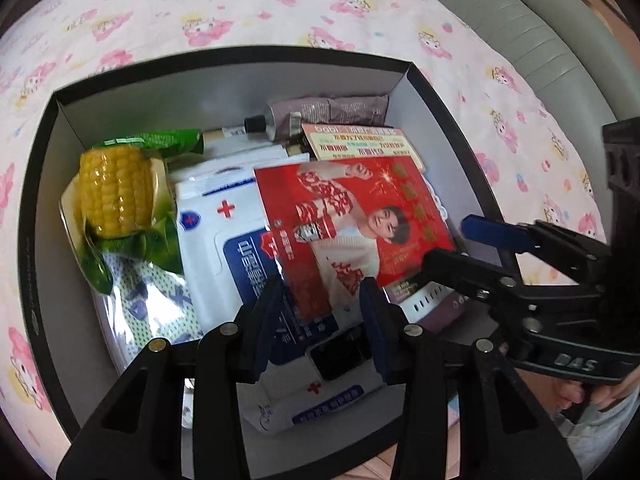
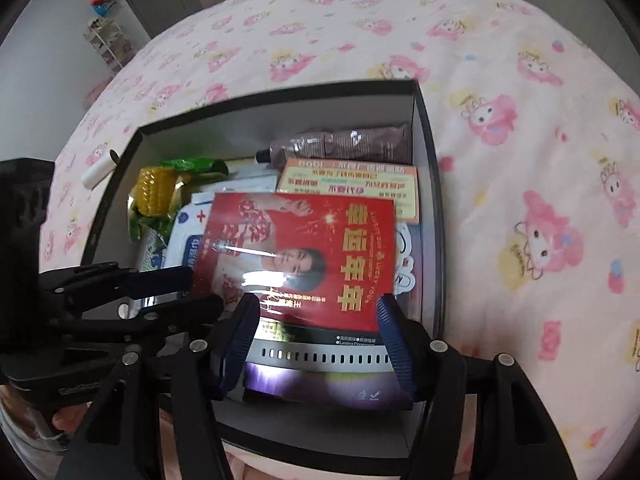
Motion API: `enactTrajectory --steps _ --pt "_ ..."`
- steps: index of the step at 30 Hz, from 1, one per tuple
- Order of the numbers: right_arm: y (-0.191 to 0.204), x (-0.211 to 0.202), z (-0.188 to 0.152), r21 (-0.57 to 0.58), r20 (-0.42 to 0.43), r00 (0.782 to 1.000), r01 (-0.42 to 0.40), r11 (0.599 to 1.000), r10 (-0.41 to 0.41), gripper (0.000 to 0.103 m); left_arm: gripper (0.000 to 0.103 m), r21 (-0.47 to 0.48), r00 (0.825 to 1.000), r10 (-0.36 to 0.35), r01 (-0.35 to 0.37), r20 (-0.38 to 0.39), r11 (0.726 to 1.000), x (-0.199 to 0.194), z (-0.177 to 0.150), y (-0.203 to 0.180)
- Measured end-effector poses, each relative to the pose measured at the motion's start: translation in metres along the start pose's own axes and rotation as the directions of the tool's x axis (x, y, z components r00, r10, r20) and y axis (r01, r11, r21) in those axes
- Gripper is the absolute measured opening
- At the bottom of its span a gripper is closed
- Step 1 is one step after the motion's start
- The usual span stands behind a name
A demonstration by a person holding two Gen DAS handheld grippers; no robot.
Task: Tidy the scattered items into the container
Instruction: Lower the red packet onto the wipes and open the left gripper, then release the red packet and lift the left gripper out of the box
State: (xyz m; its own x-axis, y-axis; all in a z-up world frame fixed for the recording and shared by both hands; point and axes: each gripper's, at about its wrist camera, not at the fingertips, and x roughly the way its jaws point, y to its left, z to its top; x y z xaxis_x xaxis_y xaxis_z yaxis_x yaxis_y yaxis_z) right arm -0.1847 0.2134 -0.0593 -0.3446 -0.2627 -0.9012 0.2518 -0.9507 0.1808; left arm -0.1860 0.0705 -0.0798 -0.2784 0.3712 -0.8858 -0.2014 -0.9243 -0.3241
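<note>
— Left wrist view, status?
— Left gripper [image 1: 320, 320] fingers apart over the black box [image 1: 248, 54] on the bed [image 1: 500, 92]. Inside: red packet [image 1: 360, 224] on top, wipes pack [image 1: 216, 232], corn [image 1: 114, 194], tube [image 1: 320, 114].

— Right wrist view?
— Right gripper [image 2: 316, 340] fingers apart, nothing clamped, above the red packet [image 2: 296, 256]. White tube [image 2: 98, 170] lies outside the box [image 2: 434, 216], touching its rim.

At frame centre lies a red card [image 2: 296, 256] with gold lettering; left of it, yellow corn [image 1: 114, 194] in green wrap. The black-rimmed box [image 1: 248, 54] sits on a pink cartoon-print bedsheet [image 2: 520, 160].
</note>
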Motion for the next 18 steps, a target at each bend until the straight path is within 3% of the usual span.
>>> enactTrajectory --steps 3,5,8,13,18 --pt "0.005 -0.005 0.000 -0.033 0.019 1.000 0.009 0.999 -0.009 0.058 0.041 -0.050 1.000 -0.022 0.021 -0.020 0.999 -0.008 -0.002 0.008" --pt "0.003 -0.002 -0.003 -0.019 -0.017 0.999 -0.045 0.999 0.045 0.058 0.047 -0.052 0.999 -0.040 0.039 -0.020 0.998 -0.022 -0.004 0.009" --pt "0.002 0.001 -0.007 -0.025 -0.037 0.997 -0.061 0.998 0.060 0.058 0.051 0.007 1.000 0.017 -0.017 0.004 1.000 -0.030 -0.006 0.003" --pt "0.005 0.008 -0.009 -0.063 -0.045 0.999 0.024 0.998 -0.027 0.058 0.051 0.052 0.997 0.038 -0.034 -0.067 0.998 -0.010 -0.005 0.002" --pt "0.010 0.017 -0.010 -0.115 -0.059 0.995 0.077 0.990 -0.084 0.057 0.052 0.105 0.993 0.109 -0.104 -0.046 0.989 -0.001 -0.003 -0.005"
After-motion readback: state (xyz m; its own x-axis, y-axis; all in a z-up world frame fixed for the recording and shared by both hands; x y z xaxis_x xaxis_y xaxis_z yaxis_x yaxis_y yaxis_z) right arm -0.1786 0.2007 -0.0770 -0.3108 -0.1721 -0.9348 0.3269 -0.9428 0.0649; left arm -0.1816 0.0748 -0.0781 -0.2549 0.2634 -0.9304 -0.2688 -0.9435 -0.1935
